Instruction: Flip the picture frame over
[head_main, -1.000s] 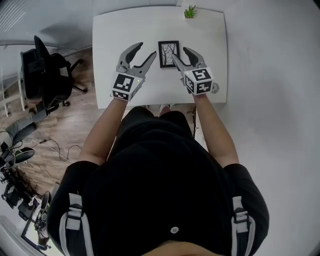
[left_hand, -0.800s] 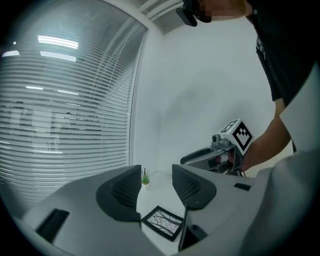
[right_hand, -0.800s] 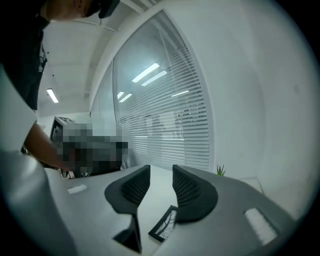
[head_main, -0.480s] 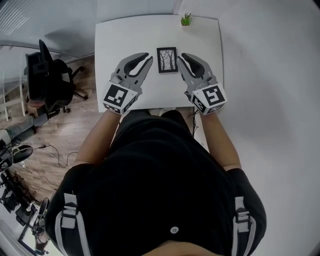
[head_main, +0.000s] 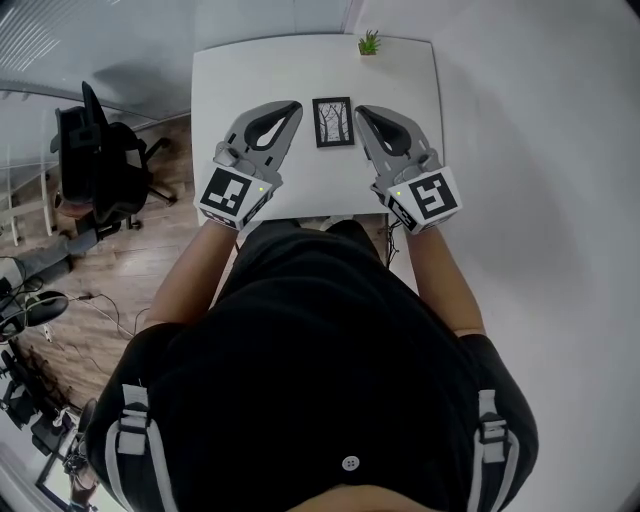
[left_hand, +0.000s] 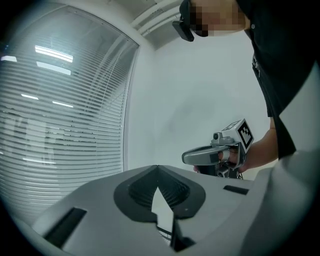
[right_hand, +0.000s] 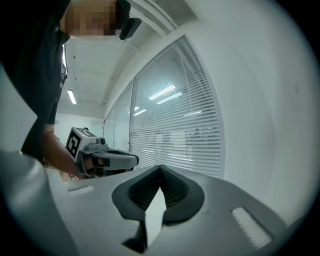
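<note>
- While the person held two grippers out level over the near half of one white table (head_main: 225, 85), one black picture frame (head_main: 333, 122) lay flat near the table's middle, its tree print facing up.
- Seen from the head view, the frame sat between the two gripper tips, with white tabletop showing on both of its sides.
- Left gripper (head_main: 296, 105): its jaws had just been closing and now met at the tips, with nothing between them.
- Right gripper (head_main: 359, 110): its jaws had likewise just been closing and were pressed together, empty.
- One small green plant (head_main: 369, 43) stood at the table's far edge, to the right.
- One black office chair (head_main: 95, 160) stood on the wooden floor to the left of the table.
- Neither gripper view showed the frame or the tabletop; each looked over its own closed jaws at the other gripper, a pale wall and a window with blinds (left_hand: 60, 125).
- Both hands were mostly hidden behind the marker cubes in the head view.
- Dark gear on the floor at the far left was cut off and too small to identify.
</note>
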